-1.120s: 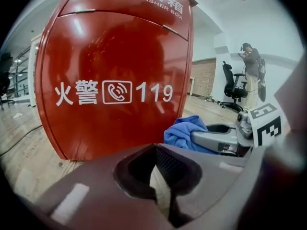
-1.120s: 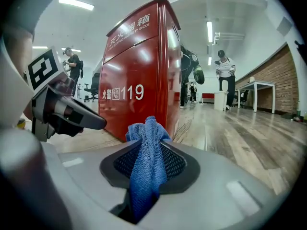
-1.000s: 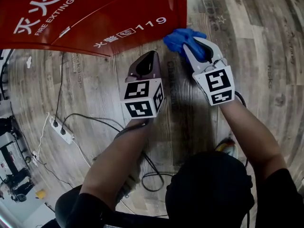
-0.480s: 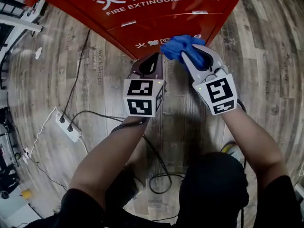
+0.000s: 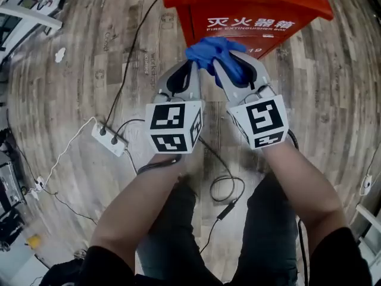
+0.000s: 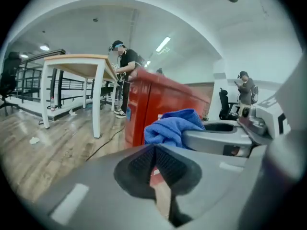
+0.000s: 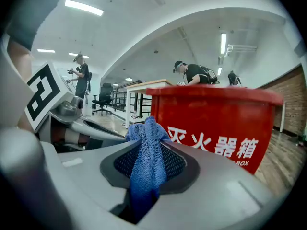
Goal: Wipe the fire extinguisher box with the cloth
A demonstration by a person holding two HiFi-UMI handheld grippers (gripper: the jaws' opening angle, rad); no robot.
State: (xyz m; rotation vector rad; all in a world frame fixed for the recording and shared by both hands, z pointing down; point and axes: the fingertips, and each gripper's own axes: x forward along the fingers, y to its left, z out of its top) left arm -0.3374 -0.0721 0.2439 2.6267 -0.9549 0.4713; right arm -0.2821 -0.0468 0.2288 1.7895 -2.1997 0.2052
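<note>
A red fire extinguisher box (image 5: 250,8) stands on the wood floor ahead of me, white lettering on its front (image 7: 218,145). My right gripper (image 5: 229,64) is shut on a blue cloth (image 5: 211,52), which bunches out past the jaw tips (image 7: 146,159) just short of the box's front. My left gripper (image 5: 184,76) hangs close beside it on the left, shut with nothing between its jaws (image 6: 156,169). The cloth (image 6: 175,126) and the red box (image 6: 153,104) show beyond the left jaws.
A white power strip (image 5: 110,139) with black cables lies on the floor at left, and another cable (image 5: 223,189) loops by my legs. A wooden table (image 6: 79,66) stands left of the box. Other people (image 7: 192,73) work in the room behind.
The view has swung so the box now sits farther ahead and smaller. Both grippers stay side by side, the right still holding the cloth, now just off the box front.
</note>
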